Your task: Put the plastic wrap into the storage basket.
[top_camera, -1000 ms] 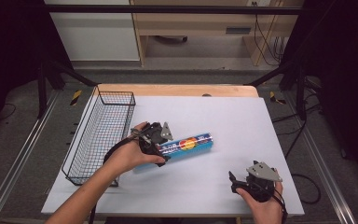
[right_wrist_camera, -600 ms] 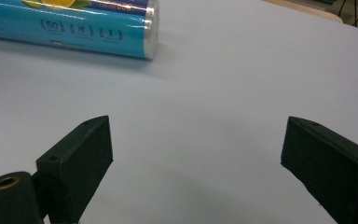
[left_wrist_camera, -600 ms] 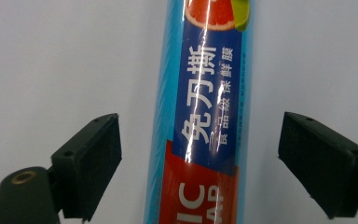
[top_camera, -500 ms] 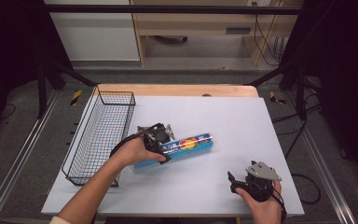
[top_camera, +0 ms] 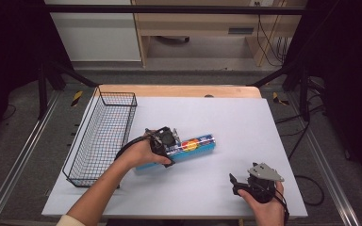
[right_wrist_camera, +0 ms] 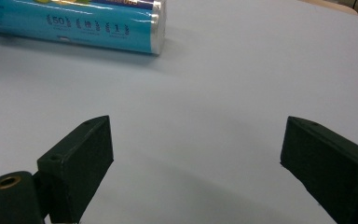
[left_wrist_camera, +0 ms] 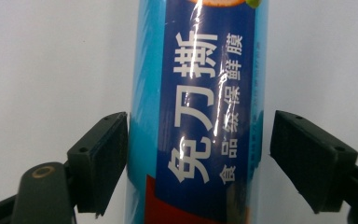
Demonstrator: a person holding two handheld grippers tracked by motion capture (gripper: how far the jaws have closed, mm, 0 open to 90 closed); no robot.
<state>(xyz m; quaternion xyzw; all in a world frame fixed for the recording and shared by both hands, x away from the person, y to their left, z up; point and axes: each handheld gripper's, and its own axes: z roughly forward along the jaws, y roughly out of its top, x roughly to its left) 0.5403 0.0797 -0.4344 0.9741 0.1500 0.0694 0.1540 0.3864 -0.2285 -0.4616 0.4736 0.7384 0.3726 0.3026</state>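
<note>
A blue roll of cling film (top_camera: pixel 195 143) with Chinese print lies on its side in the middle of the white table (top_camera: pixel 245 117). My left gripper (top_camera: pixel 171 142) reaches over its left part from above. In the left gripper view the roll (left_wrist_camera: pixel 200 70) runs up between the two black pads, and my left gripper (left_wrist_camera: pixel 199 140) has just closed its jaws onto the roll's sides. My right gripper (top_camera: pixel 236 184) rests near the table's front right corner, open, with bare table between its pads (right_wrist_camera: pixel 196 135). The roll's end (right_wrist_camera: pixel 98 21) lies farther off in the right gripper view.
A black wire basket (top_camera: pixel 82 141) stands along the table's left side, close to the left hand. A wooden strip (top_camera: pixel 179 90) borders the table's far edge. Black frame posts and floor rails flank the table.
The left hand has sunk onto the roll and its jaws have come in against the roll's sides. The right hand has not moved.
</note>
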